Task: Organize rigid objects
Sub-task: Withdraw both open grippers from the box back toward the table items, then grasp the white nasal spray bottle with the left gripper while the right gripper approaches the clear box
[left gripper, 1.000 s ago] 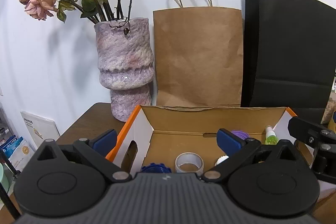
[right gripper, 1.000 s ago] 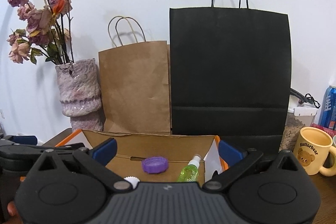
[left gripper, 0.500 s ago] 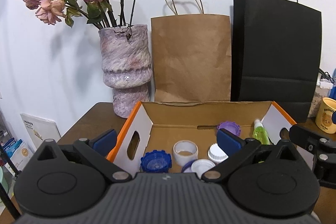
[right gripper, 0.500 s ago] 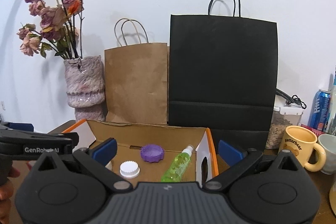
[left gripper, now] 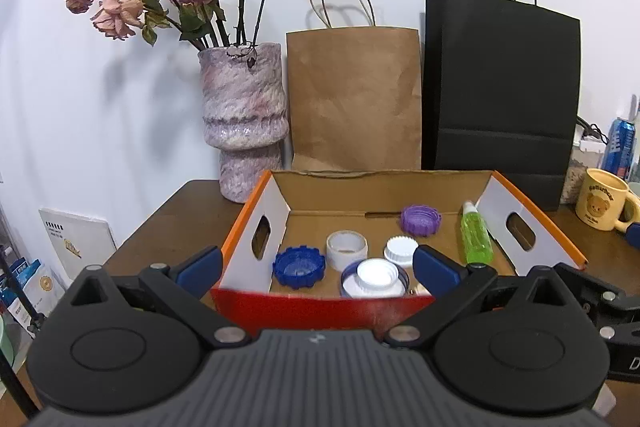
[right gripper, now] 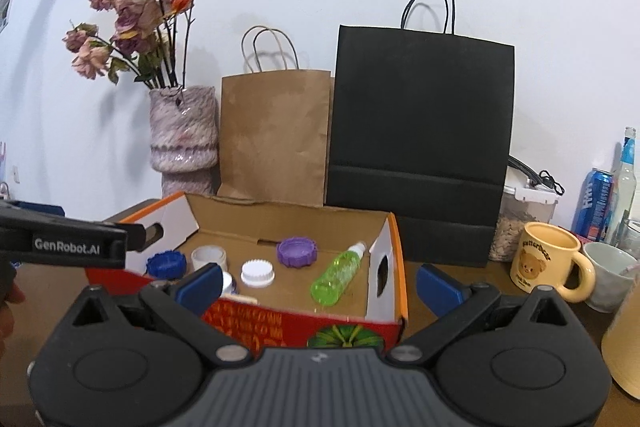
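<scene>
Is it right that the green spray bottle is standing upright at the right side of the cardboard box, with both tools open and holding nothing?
Not quite. The green spray bottle is lying on its side, not standing upright; the right wrist view shows it plainly. The rest holds: it lies by the right wall of the cardboard box, and the left tool and right tool are both open and hold nothing.

Caps (left gripper: 298, 267) and bottle (left gripper: 475, 237) inside box (left gripper: 332, 308) on table (left gripper: 176, 227); vase (left gripper: 244, 123) and bags (left gripper: 354, 99) behind, mug (left gripper: 604, 200) right.
</scene>
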A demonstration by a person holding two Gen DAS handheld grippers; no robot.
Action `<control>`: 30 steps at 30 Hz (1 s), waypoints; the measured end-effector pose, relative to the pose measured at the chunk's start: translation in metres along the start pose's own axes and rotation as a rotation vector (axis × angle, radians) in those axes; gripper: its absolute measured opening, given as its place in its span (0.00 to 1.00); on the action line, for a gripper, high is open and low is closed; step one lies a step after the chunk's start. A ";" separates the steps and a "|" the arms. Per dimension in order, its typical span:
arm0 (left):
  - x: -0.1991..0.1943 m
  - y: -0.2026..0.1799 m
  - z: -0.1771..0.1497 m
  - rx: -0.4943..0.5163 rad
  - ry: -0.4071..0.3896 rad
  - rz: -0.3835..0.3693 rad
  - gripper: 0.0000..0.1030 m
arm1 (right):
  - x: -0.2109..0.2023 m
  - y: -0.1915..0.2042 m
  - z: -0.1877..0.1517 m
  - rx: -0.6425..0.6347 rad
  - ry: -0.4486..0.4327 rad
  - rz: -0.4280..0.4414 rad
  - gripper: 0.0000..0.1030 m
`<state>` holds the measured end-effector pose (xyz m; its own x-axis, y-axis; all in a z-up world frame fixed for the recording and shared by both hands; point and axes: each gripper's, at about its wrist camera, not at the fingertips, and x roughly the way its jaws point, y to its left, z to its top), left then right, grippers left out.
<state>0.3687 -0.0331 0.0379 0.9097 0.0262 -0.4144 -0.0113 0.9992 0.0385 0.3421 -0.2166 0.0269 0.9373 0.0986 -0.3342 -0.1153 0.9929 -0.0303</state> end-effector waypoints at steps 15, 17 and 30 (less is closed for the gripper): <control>-0.040 0.011 -0.034 0.005 0.033 -0.024 1.00 | -0.043 0.006 -0.035 -0.035 0.054 -0.008 1.00; -0.044 0.012 -0.040 0.013 0.047 -0.032 1.00 | -0.049 0.007 -0.041 -0.031 0.065 -0.008 1.00; -0.072 0.012 -0.078 0.079 0.101 -0.088 1.00 | -0.077 0.008 -0.072 -0.010 0.121 -0.005 1.00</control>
<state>0.2705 -0.0202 -0.0028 0.8591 -0.0543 -0.5089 0.1031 0.9923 0.0681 0.2459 -0.2214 -0.0153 0.8912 0.0844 -0.4457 -0.1145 0.9926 -0.0410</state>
